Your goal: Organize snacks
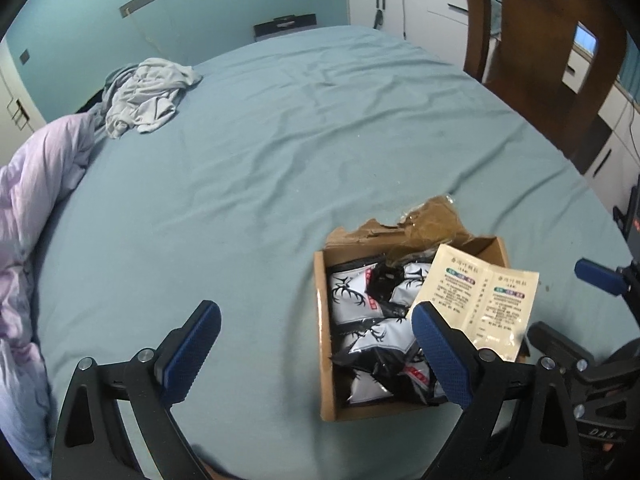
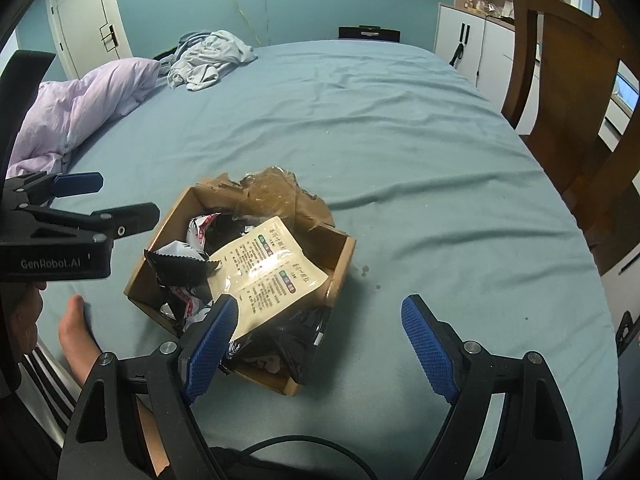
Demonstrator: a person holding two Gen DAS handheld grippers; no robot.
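An open cardboard box sits on the teal bed sheet and holds several black-and-white snack packets. A cream packet with printed text lies tilted across the box's right side. My left gripper is open and empty, just left of the box, its right finger over the box. In the right wrist view the same box, snack packets and cream packet show. My right gripper is open and empty, near the box's front right.
A wooden chair stands at the bed's right edge. A lilac duvet and crumpled grey clothes lie at the far left. White cabinets stand behind. The person's bare foot rests by the box.
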